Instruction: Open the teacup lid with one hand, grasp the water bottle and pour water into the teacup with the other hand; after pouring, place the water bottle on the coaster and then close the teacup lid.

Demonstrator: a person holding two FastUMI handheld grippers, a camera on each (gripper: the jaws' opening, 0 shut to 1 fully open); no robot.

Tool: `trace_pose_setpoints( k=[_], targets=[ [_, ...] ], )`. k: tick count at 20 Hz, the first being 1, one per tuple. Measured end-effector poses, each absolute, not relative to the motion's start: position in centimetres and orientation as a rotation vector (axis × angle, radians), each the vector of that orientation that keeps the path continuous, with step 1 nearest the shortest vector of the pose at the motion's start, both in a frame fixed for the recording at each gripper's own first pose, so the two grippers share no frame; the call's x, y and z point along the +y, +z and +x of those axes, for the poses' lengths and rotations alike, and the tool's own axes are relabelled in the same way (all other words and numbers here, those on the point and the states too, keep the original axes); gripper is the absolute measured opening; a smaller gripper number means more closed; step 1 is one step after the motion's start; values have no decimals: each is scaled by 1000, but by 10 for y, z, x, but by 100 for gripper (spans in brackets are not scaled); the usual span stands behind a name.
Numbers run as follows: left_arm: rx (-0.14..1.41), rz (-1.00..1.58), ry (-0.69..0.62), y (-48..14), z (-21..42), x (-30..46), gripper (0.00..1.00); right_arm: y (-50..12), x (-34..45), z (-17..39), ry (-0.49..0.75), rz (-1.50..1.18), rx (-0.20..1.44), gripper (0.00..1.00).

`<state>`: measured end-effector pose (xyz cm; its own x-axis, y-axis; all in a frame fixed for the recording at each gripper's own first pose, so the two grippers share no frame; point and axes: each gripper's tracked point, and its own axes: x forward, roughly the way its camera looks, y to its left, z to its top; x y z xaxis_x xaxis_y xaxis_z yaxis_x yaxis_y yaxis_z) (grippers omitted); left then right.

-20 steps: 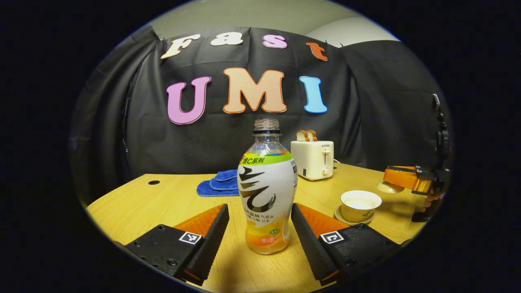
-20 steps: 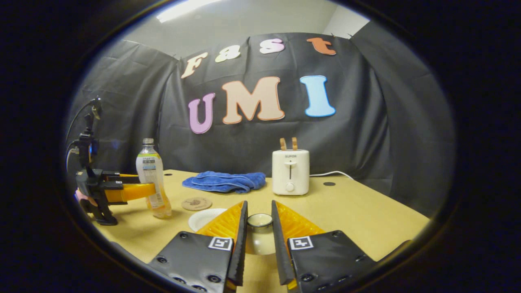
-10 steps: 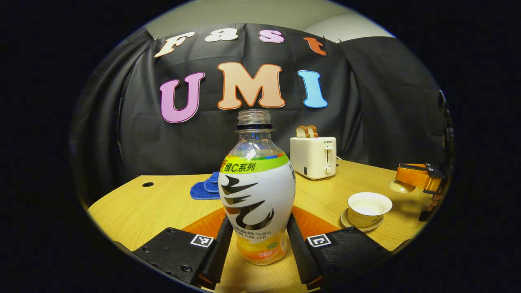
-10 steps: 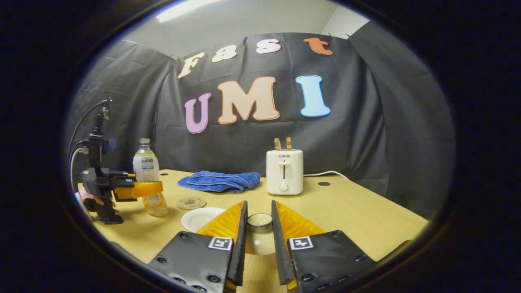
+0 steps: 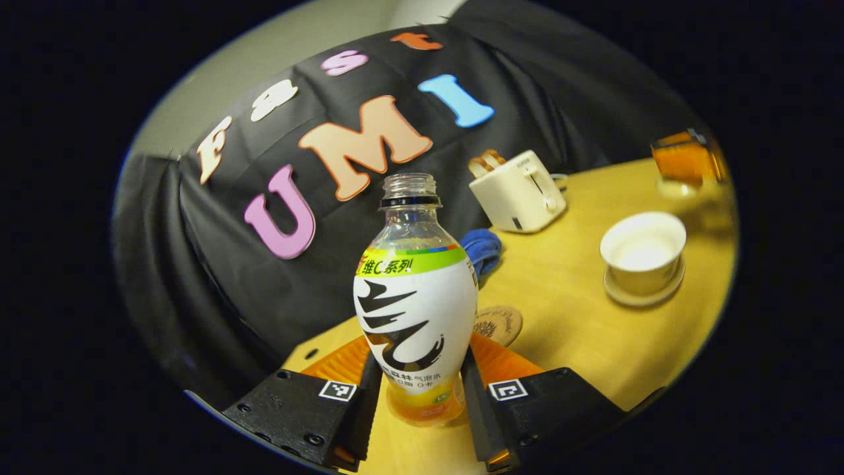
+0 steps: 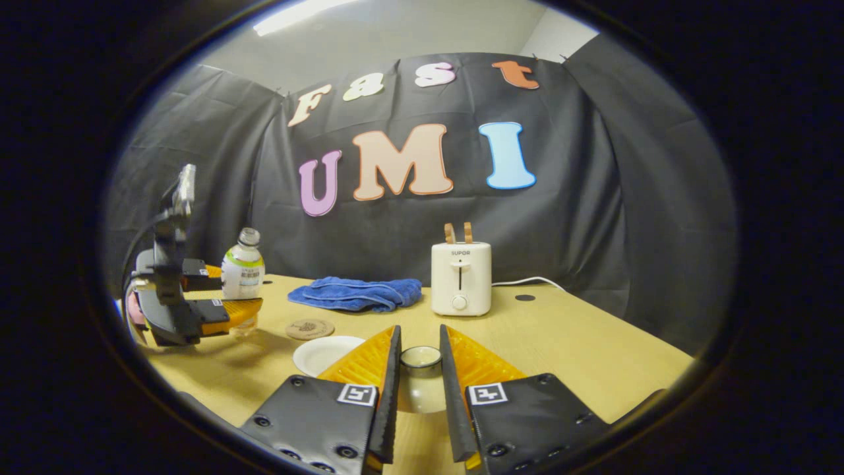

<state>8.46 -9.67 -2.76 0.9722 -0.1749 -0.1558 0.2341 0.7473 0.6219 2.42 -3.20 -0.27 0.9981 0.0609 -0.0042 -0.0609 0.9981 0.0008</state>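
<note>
Left tongs (image 5: 417, 402): both fingers press the lower body of the water bottle (image 5: 415, 310); the bottle is uncapped, lifted off the table (image 5: 580, 330) and tilted, as the right gripper view shows (image 6: 242, 274); the round coaster (image 5: 498, 323) lies just behind it. Right tongs (image 6: 419, 396): closed on the knob of the teacup lid (image 6: 420, 386), held above the table surface. Teacup (image 5: 643, 251): uncovered, seated on its saucer (image 5: 643, 293), well apart from the bottle; in the right gripper view its rim (image 6: 323, 353) sits just left of the right tongs. Background items: blue cloth (image 6: 356, 293); toaster (image 6: 461, 277) holding two bread slices.
</note>
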Motion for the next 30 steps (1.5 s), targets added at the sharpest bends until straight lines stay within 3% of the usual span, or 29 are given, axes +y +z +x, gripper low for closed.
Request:
trace_pose_setpoints(
  k=[10, 30],
  targets=[
    [41, 1305, -308, -14, 96, -116, 58, -1, -69, 26, -20, 0, 0, 36],
    [-57, 1882, -470, -7, 99, -160, 59, -2, -68, 27, -10, 0, 2, 36]
  ],
)
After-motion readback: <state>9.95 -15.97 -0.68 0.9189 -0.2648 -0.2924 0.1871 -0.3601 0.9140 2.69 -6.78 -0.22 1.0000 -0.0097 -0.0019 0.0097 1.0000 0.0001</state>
